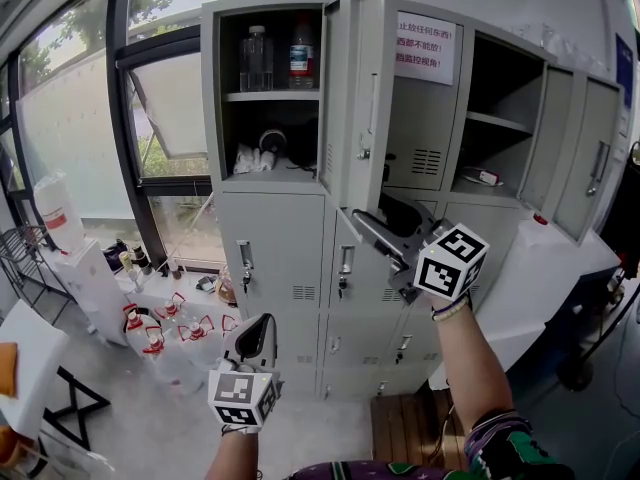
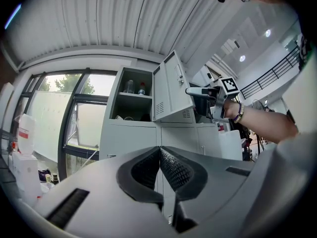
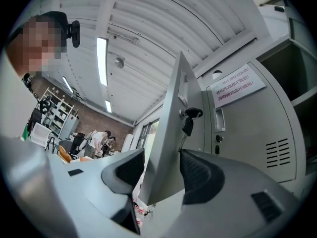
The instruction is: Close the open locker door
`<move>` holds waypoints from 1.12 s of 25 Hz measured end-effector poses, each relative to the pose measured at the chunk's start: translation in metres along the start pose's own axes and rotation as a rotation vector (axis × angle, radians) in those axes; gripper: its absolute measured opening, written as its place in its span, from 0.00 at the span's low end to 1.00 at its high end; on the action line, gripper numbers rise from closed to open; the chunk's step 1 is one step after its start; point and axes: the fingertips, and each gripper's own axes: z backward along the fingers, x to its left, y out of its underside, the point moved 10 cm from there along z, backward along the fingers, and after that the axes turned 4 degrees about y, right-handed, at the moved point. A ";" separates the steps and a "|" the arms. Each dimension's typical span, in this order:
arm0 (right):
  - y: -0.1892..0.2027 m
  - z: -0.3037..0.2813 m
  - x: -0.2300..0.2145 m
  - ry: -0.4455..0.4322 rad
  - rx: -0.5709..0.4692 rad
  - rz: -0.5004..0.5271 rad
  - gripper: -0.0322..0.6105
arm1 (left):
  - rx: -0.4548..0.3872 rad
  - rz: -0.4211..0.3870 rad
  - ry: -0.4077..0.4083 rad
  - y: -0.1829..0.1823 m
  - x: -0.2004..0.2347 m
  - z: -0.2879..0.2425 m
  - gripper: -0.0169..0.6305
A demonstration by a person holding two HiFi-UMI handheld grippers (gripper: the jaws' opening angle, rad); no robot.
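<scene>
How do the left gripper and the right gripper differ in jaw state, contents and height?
The left gripper has jaws shut; the right gripper has them apart. The left gripper holds nothing; the right gripper straddles the lower edge of the open locker door, not clearly pressing it. The left gripper hangs lower than the right gripper. Both carry marker cubes.

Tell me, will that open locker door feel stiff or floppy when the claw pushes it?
Probably stiff: the locker door looks like flat sheet metal and stands straight. It should swing easily, since the right claw straddles its free edge, where leverage is likely best. The key hanging in its lock may swing and rattle.
</scene>
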 end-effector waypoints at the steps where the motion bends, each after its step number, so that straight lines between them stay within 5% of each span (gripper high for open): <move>1: 0.000 0.000 0.000 0.000 -0.002 0.000 0.37 | 0.002 0.000 -0.001 0.000 0.000 0.000 0.06; 12: -0.002 -0.004 0.005 -0.014 -0.018 -0.003 0.31 | 0.003 -0.004 -0.029 0.000 0.002 0.010 0.06; 28: 0.004 -0.011 0.015 0.001 -0.078 -0.051 0.32 | -0.068 -0.037 -0.183 -0.039 0.037 0.051 0.06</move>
